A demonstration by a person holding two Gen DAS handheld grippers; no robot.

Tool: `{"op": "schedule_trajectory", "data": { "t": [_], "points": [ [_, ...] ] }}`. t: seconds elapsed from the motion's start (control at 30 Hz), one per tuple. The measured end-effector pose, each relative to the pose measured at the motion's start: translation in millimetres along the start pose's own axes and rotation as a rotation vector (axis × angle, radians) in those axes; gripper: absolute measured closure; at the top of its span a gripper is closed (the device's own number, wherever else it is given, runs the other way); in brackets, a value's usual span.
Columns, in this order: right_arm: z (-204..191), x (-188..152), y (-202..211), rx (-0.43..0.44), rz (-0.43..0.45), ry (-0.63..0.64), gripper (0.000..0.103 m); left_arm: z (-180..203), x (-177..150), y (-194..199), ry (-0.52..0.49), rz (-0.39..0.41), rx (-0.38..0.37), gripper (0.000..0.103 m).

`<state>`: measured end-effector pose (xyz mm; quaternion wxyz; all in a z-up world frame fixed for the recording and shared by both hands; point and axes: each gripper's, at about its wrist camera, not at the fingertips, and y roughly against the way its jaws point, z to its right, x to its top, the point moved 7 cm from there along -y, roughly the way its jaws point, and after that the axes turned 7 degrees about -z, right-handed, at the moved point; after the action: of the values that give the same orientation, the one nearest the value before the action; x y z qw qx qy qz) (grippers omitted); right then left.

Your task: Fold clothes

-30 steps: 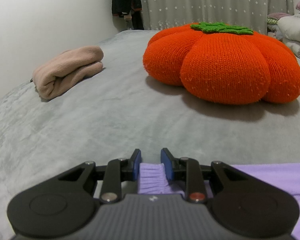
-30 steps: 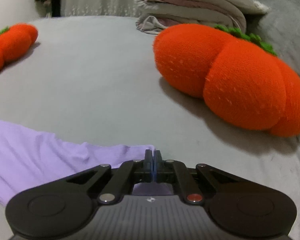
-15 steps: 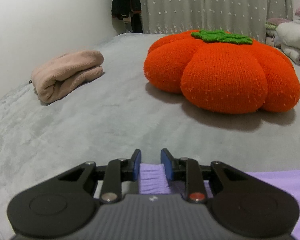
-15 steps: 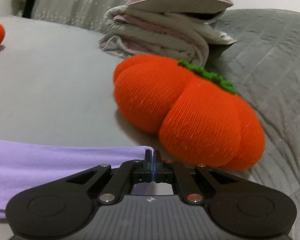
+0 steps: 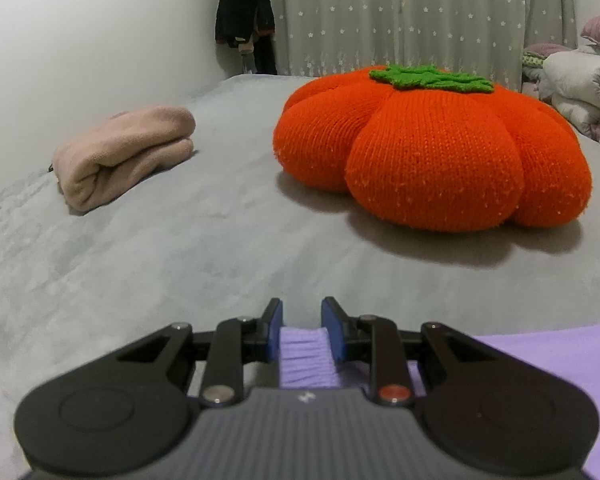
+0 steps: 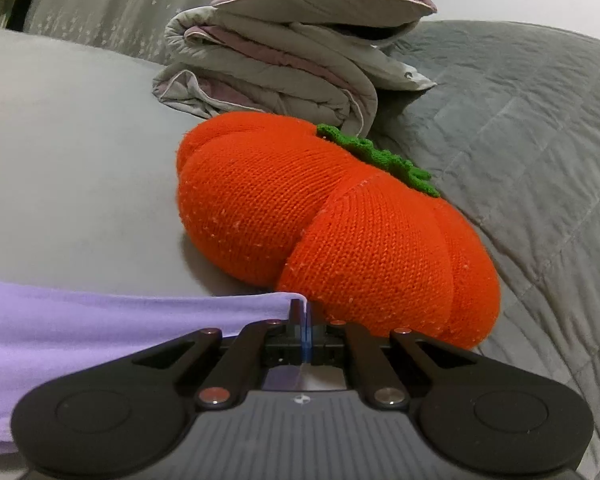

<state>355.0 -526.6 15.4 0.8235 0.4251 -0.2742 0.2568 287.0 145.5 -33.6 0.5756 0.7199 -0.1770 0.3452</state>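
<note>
Purple cloth [image 5: 305, 356]: soft, thin and smooth. It is light purple. It lies low on the bed, near both cameras. The bit in the left gripper is bunched into small ribs. In the right view [image 6: 100, 332] it runs flat and wide to the left.
Left gripper [image 5: 301, 330]: black, with blue pads. Its jaws are a little apart and squeeze a thick bunch of the purple cloth between them.
Right gripper [image 6: 301, 330]: black too. Its jaws are pressed close together, pinching a thin edge of the purple cloth.
Bed cover [image 5: 140, 264]: gray and fuzzy, like velvet.
Pumpkin pillow [image 5: 432, 148]: round, fat and bumpy, knitted from orange yarn, with a green knitted leaf on top. It sits on the bed beyond the left gripper.
Second pumpkin pillow [image 6: 328, 236]: the same orange knit, tipped on its side, just past the right gripper.
Pink towel [image 5: 124, 152]: fluffy, folded into a roll, far left on the bed.
Folded quilts [image 6: 284, 68]: puffy gray and purple layers in a stack behind the second pumpkin pillow.
Gray quilt [image 6: 520, 128]: stitched in squares, on the right.
Curtain [image 5: 420, 16]: gray with tiny white stars.
</note>
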Motion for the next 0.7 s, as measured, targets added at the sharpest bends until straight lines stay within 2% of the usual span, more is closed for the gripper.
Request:
{"op": "schedule_trajectory", "data": {
  "t": [0.17, 0.23, 0.3, 0.33, 0.37, 0.4, 0.47, 0.57, 0.7],
  "points": [
    [-2, -7, -6, 0.012, -0.019, -0.013, 0.100, 2, -3, -4, -0.010, -0.013, 0.010, 0.078],
    [-4, -11, -9, 0.023, -0.036, -0.016, 0.100, 1, -3, -5, -0.016, -0.020, 0.022, 0.071],
    [-6, -22, -16, 0.051, -0.095, -0.003, 0.100, -2, -2, -5, -0.014, -0.030, 0.038, 0.050],
    [-5, -26, -17, 0.038, -0.110, 0.007, 0.099, -5, -1, -4, -0.005, -0.037, 0.030, 0.045],
    [-2, -29, -16, 0.026, -0.116, 0.006, 0.094, -9, 0, -3, 0.012, -0.041, 0.006, 0.042],
    [4, -31, -14, 0.020, -0.121, -0.010, 0.078, -13, 2, -1, 0.029, -0.045, -0.018, 0.042],
    [17, -33, -5, 0.017, -0.113, -0.051, 0.062, -25, 8, 7, 0.072, -0.033, -0.028, 0.042],
    [29, -38, 12, 0.033, -0.108, -0.071, 0.062, -37, 16, 25, 0.086, -0.012, -0.045, 0.036],
    [26, -47, 39, 0.081, -0.118, -0.059, 0.062, -49, 8, 51, 0.061, -0.024, -0.058, 0.036]
  ]
}}
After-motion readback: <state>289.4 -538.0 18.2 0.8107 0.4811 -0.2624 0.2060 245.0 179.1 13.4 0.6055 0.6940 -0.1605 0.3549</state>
